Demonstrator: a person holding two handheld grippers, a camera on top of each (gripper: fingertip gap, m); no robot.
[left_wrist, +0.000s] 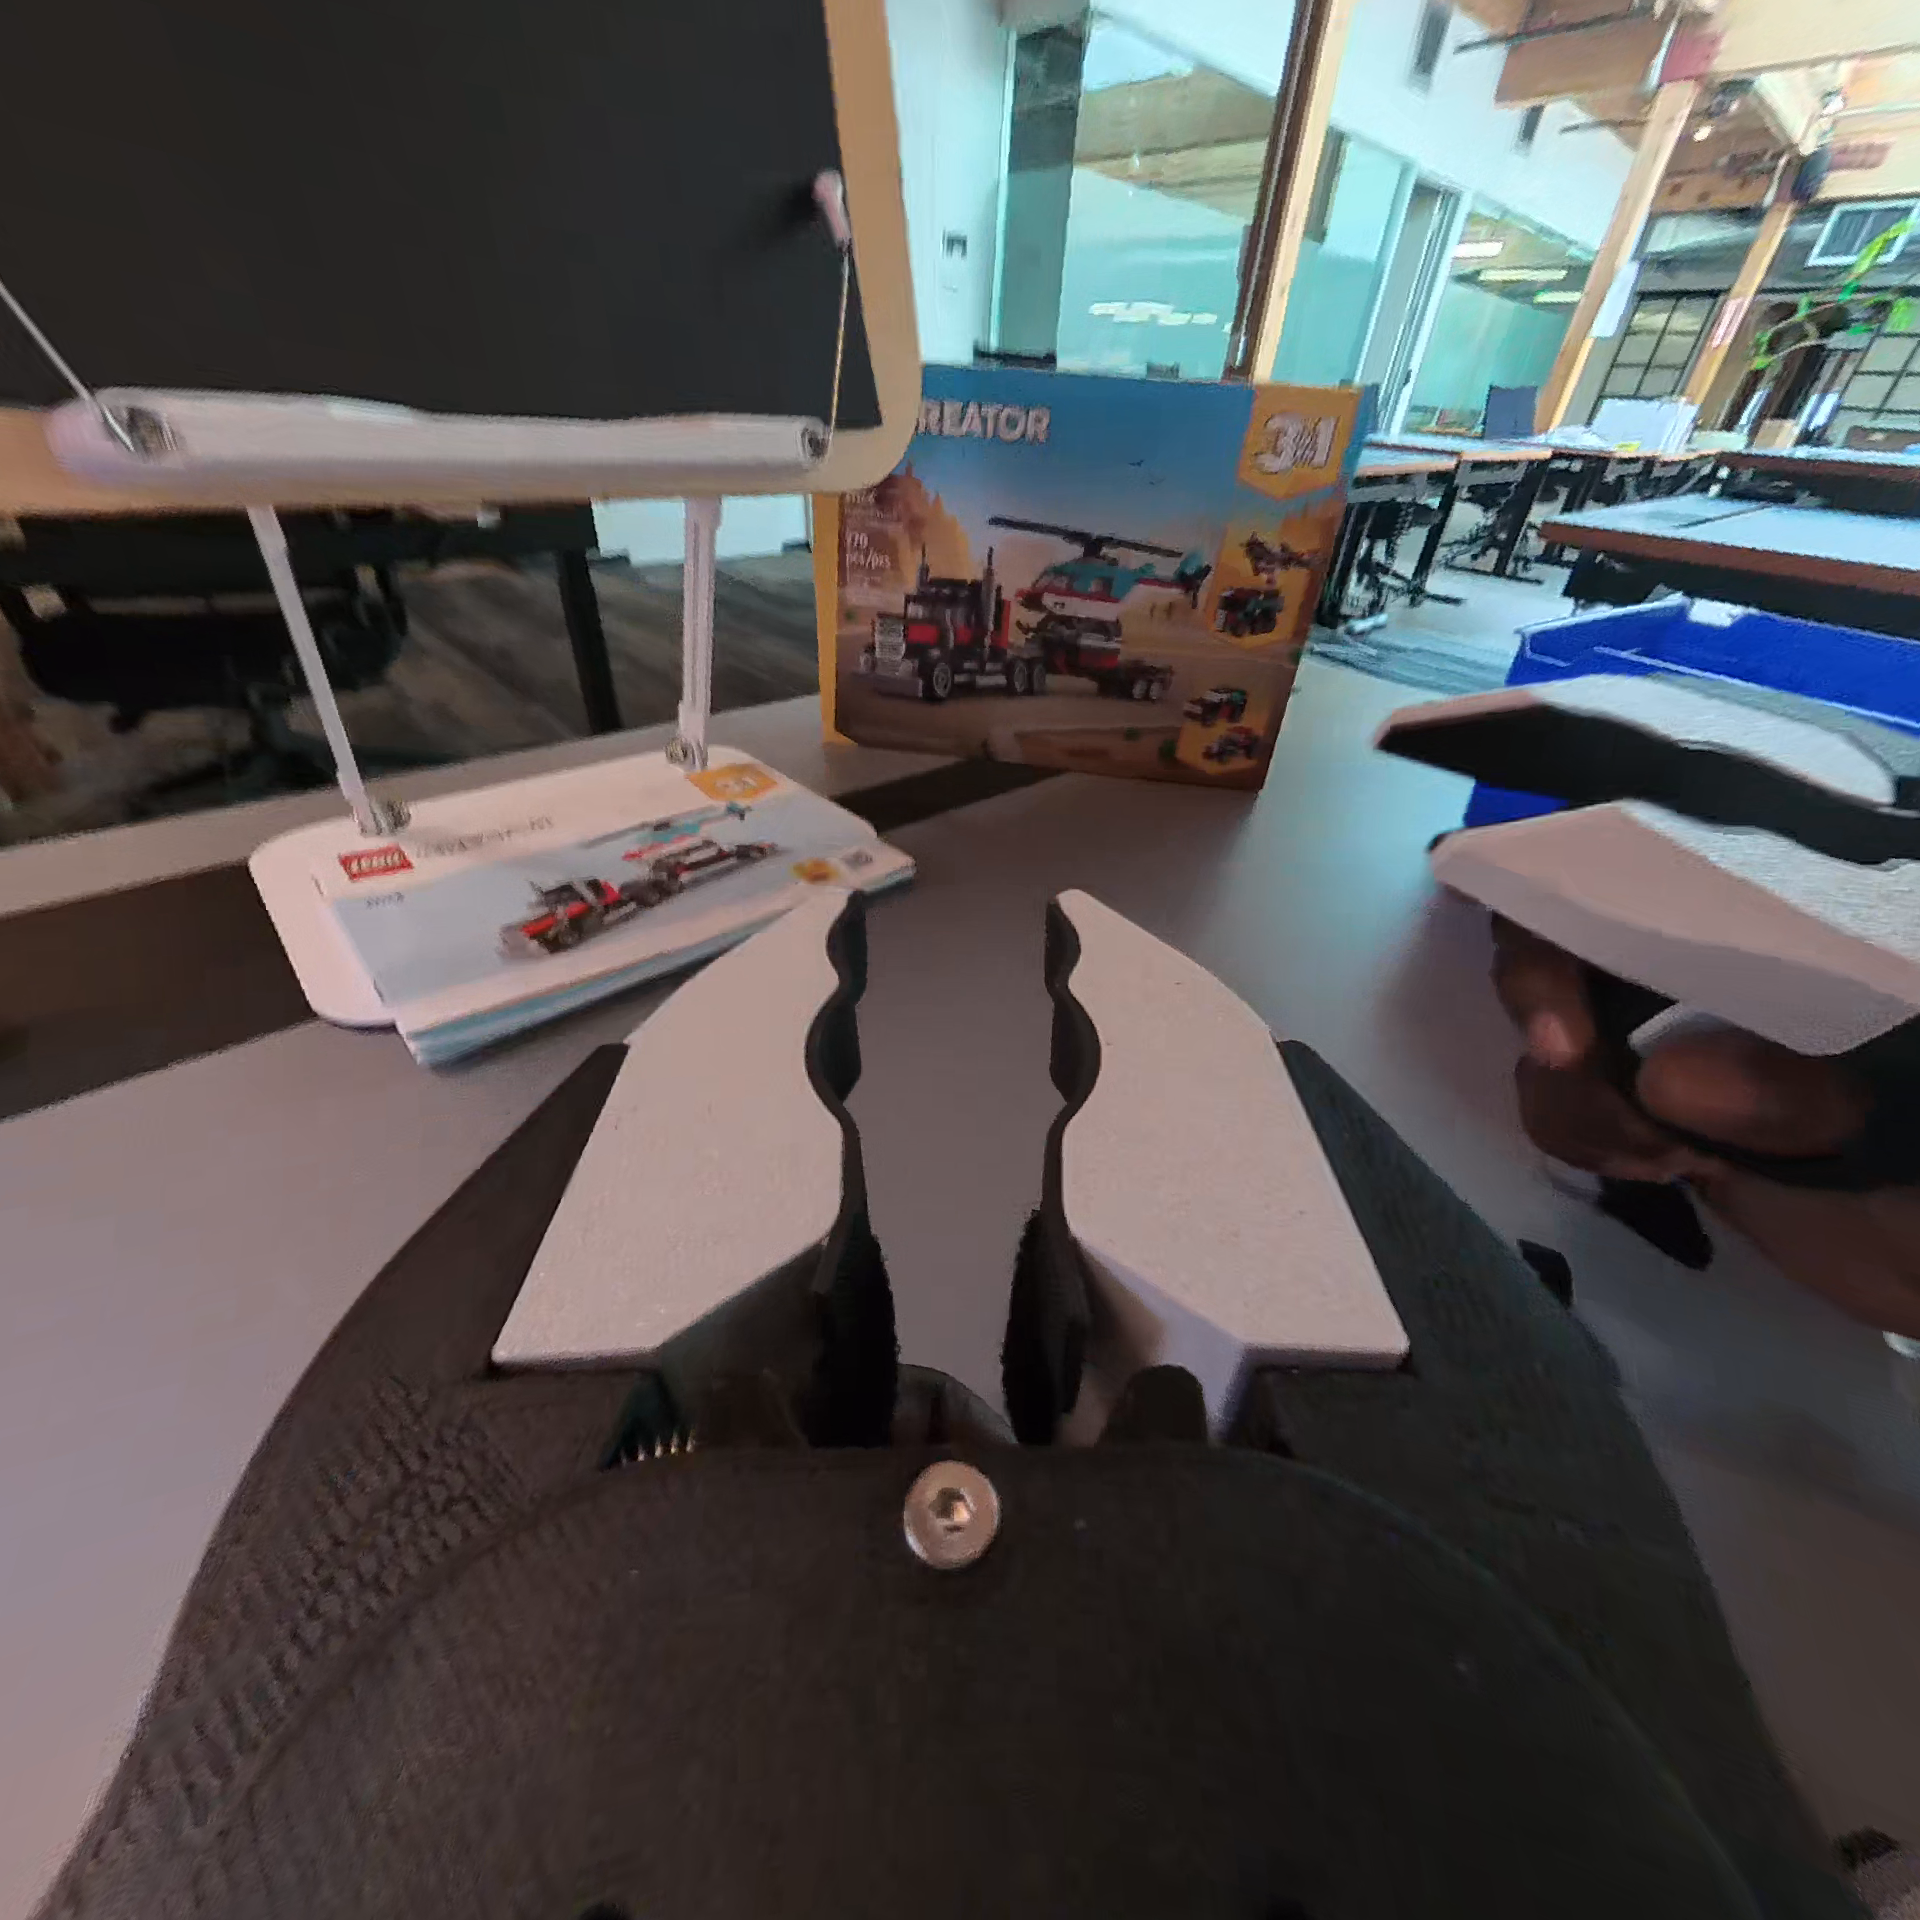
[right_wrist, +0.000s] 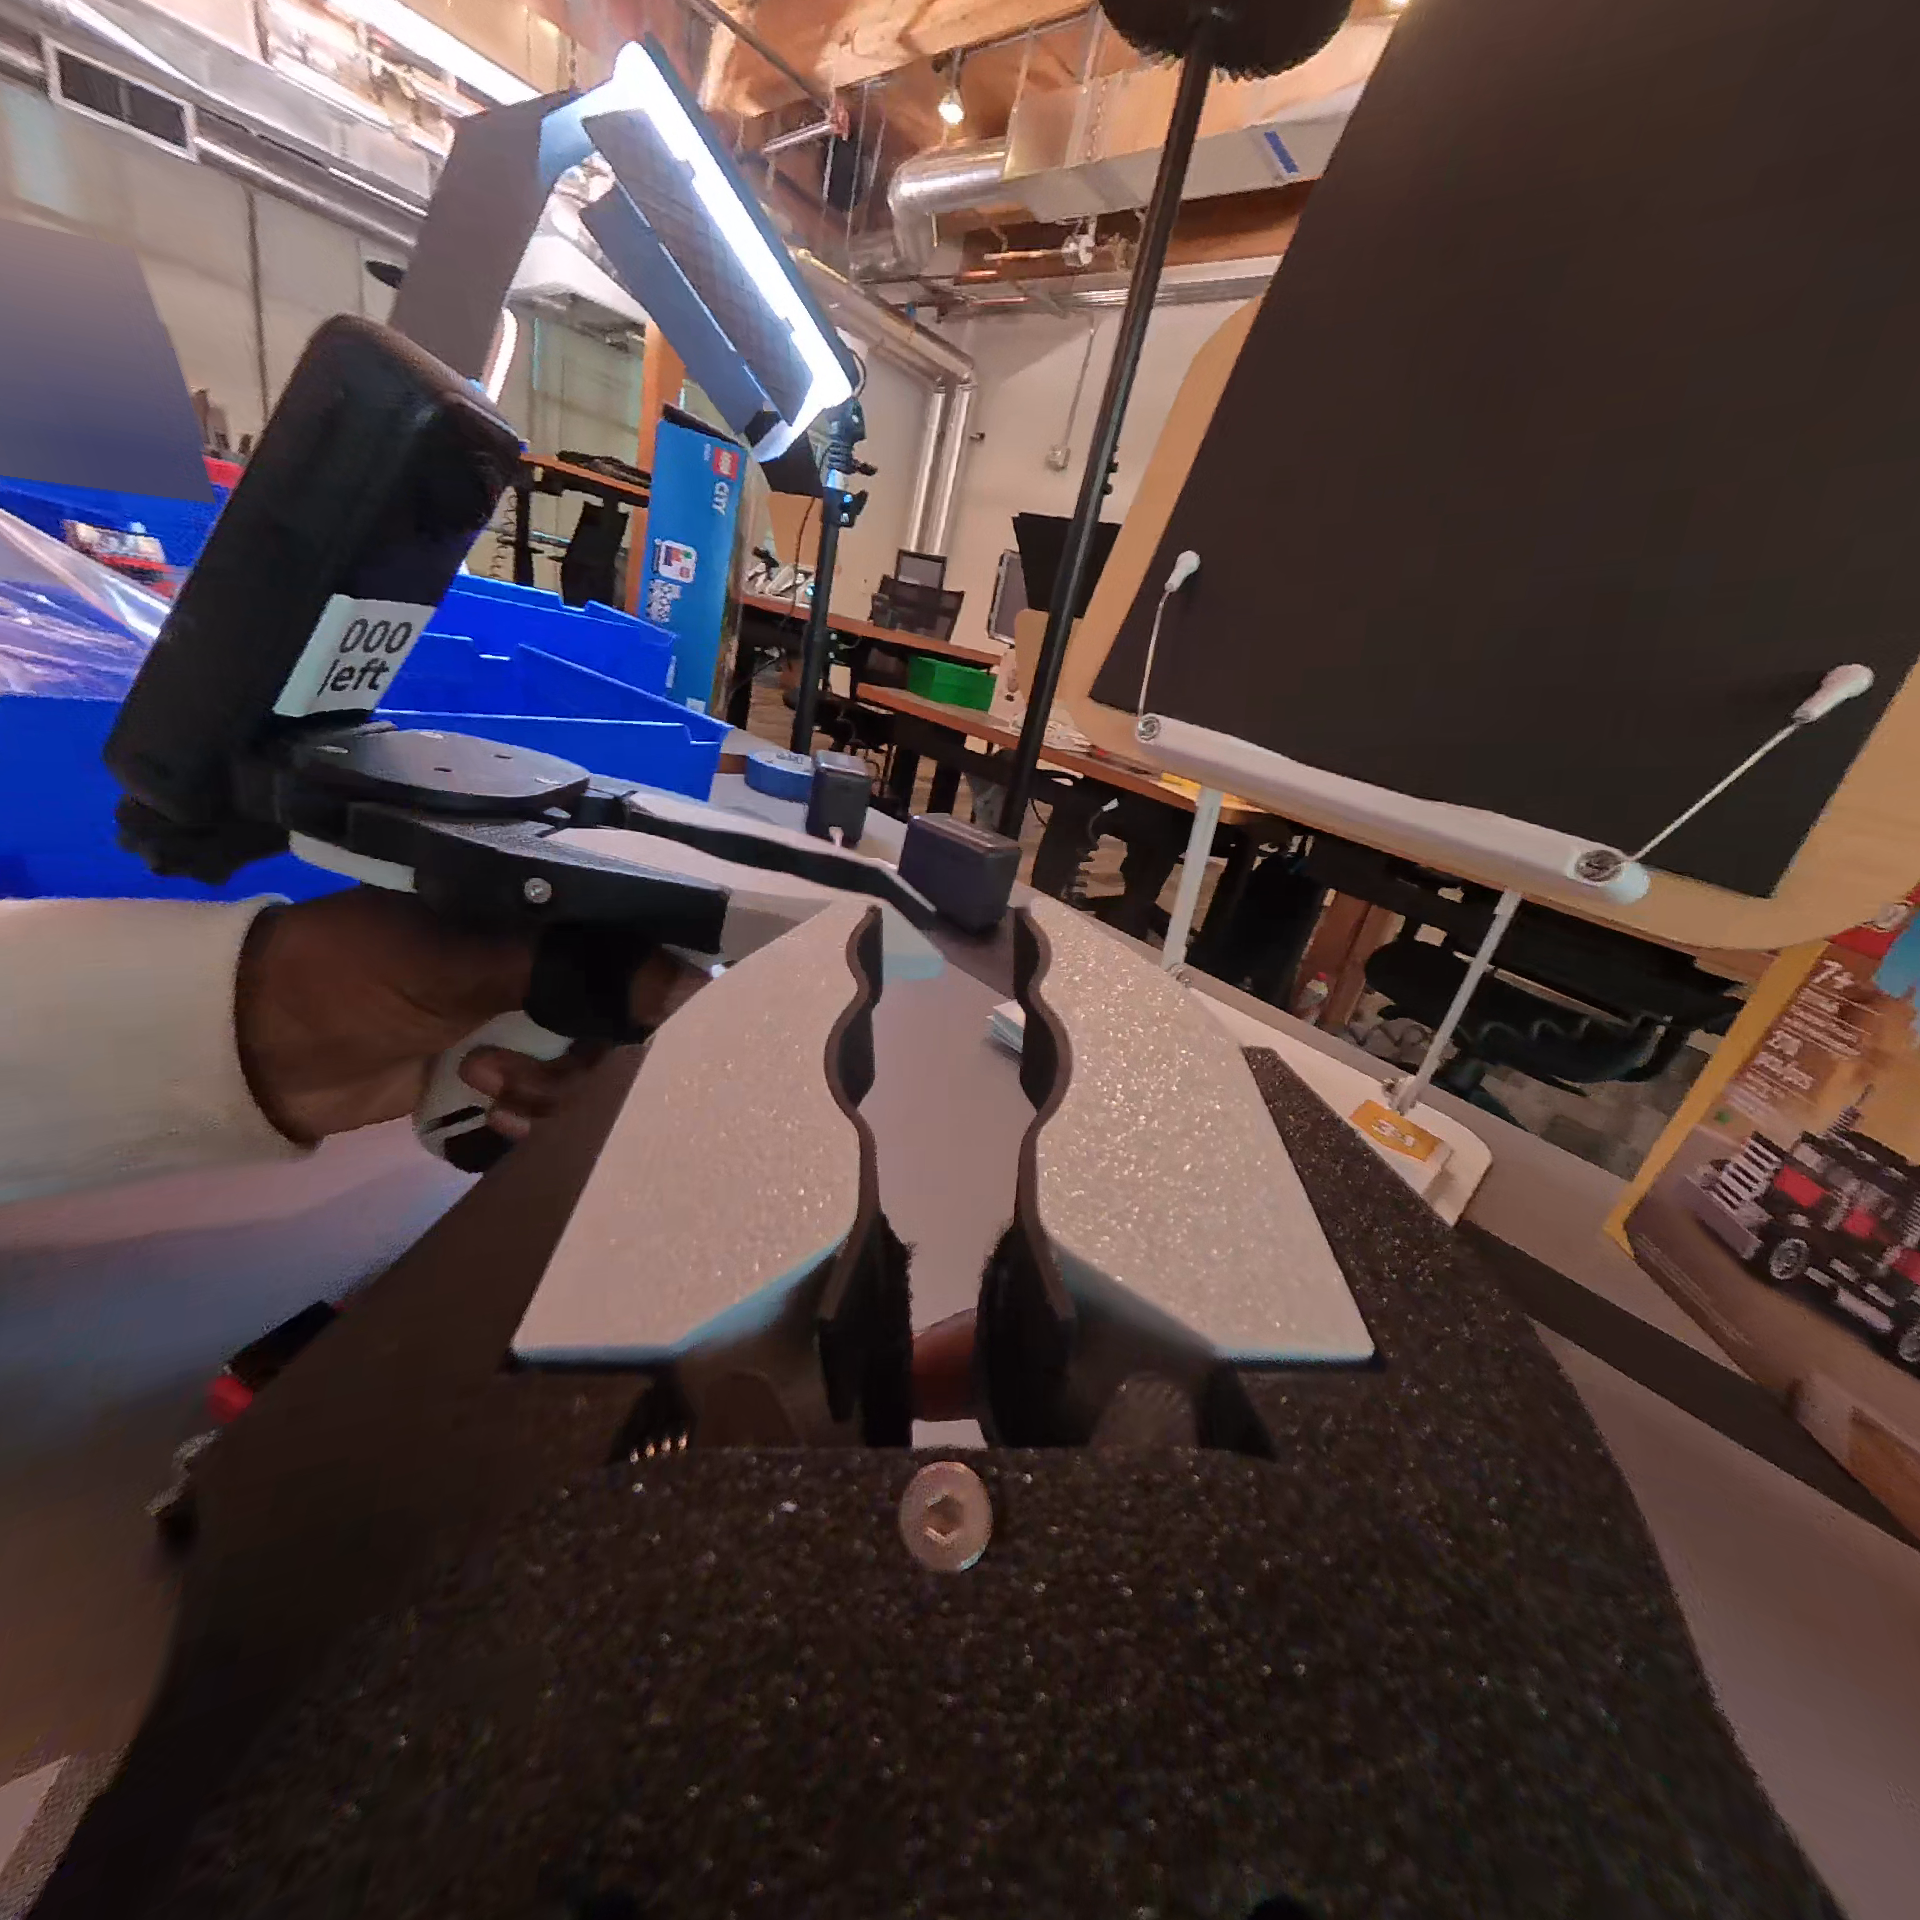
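Left claw (left_wrist: 954, 909) released, nothing between its tips, low over grey worktop (left_wrist: 1195, 935). Instruction booklet (left_wrist: 582, 914) lies just ahead-left: thin, light, floppy; best pinched at its free edge. Right claw (right_wrist: 948, 925) also released, bare.

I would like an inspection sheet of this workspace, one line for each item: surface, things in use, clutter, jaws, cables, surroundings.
Surface: grey table with a dark strip across it.
Things in use: instruction booklet lying on the white base of a stand, which carries a tilted black board; printed toy box upright behind.
Clutter: blue bins, blue tape roll, two small dark blocks.
Jaws: left gripper open, nothing between the jaws; right gripper open, nothing between the jaws; both above the table.
Cables: nothing seen.
Surroundings: work tables, light panel on a pole, glass walls.
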